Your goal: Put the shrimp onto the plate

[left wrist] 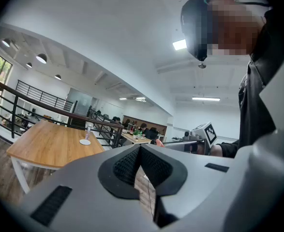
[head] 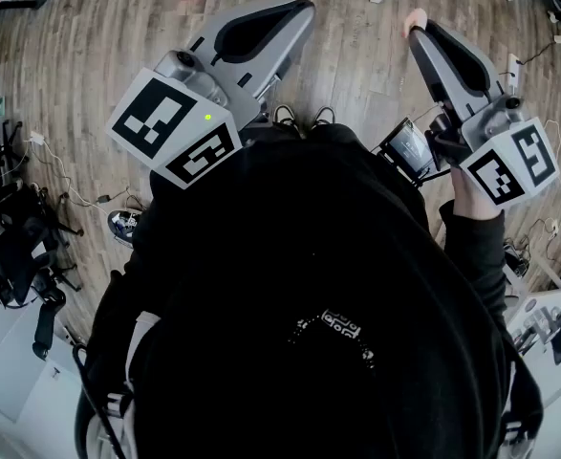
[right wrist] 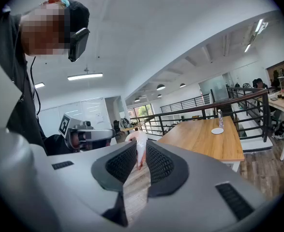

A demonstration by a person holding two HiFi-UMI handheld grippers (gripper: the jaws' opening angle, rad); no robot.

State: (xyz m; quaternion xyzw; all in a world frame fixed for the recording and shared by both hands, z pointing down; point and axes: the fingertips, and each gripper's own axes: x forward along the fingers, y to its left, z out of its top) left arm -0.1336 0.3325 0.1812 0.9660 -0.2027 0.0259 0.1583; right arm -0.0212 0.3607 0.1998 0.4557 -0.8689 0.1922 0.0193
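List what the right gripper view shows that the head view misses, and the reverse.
Only the right gripper view: a wooden table carrying a white plate and a bottle, with a dark railing alongside. Only the head view: the person's shoes and the cables on the floor at the left. Both: the right claw shut on the pale shrimp, and the left claw.
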